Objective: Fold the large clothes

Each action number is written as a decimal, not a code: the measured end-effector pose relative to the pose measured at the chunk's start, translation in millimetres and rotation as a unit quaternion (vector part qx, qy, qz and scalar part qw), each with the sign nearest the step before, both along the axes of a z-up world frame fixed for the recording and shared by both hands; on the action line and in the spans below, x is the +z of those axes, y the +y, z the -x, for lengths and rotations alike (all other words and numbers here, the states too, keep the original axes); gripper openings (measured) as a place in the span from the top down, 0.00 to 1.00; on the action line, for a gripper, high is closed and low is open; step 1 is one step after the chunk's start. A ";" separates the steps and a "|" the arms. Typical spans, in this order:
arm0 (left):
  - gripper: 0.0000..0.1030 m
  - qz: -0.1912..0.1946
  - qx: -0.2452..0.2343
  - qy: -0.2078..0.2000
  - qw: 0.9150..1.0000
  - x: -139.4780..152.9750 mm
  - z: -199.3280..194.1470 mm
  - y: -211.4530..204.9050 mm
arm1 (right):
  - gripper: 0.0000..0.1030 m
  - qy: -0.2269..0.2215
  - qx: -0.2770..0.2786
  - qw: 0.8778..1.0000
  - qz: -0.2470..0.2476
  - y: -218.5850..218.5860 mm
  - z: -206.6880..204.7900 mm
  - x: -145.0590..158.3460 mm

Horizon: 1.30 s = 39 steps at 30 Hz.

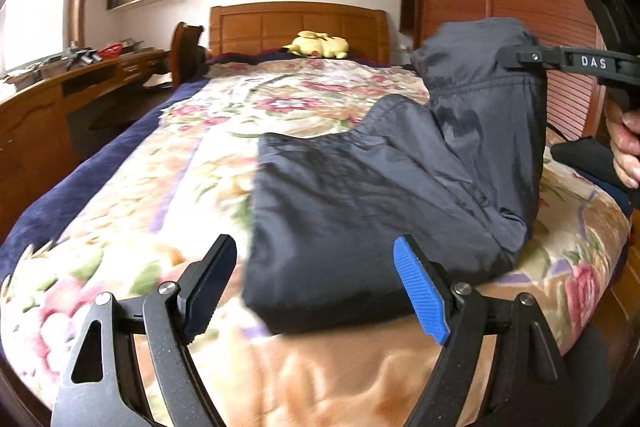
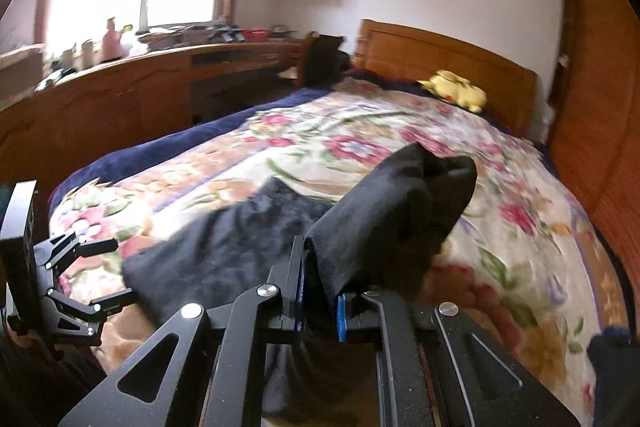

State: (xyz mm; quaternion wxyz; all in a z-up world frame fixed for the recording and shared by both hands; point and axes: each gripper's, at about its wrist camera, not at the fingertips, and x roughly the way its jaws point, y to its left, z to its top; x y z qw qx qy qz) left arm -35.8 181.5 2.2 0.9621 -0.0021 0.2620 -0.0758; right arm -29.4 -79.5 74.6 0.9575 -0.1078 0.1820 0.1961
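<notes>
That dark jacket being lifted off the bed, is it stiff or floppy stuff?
Probably floppy: the dark jacket sags in soft folds below the right gripper, whose jaws pinch one edge. Likely light and a bit slippery, given its thin, faintly shiny cloth. The left gripper is open beside it.

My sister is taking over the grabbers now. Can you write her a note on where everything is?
Left gripper: open, empty, low over the near edge of the dark jacket.
Right gripper: shut on a raised part of the jacket, held up above the bed.
Done: the rest of the jacket lies flat on the flowered blanket.
Left: lay the lifted part over, then smooth and finish folding.
</notes>
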 end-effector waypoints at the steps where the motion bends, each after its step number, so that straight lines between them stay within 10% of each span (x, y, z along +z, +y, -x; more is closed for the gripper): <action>1: 0.20 0.000 0.005 -0.001 1.000 0.3 2.5 5.9 | 0.89 -0.001 0.009 1.000 0.004 9.5 -0.7 -1.0; 17: 0.20 0.014 0.060 -0.006 0.998 -3.9 6.6 67.6 | 0.88 0.071 0.123 0.988 0.053 122.4 -59.2 -54.6; 20: 0.20 0.015 0.060 -0.007 0.998 -4.8 5.8 68.6 | 0.76 0.092 0.126 0.987 0.027 118.3 -69.4 -52.6; 24: 0.20 0.015 0.059 -0.008 0.998 -5.9 6.4 69.7 | 0.36 0.067 0.133 0.989 -0.015 107.0 -71.7 -26.9; 30: 0.20 0.014 0.060 -0.013 0.998 -5.2 11.2 65.8 | 0.34 0.006 0.067 0.997 -0.022 64.4 -86.7 -7.6; 39: 0.20 0.012 0.069 -0.010 0.998 -6.7 14.0 68.2 | 0.49 0.098 0.055 0.993 0.024 77.8 -140.2 -76.4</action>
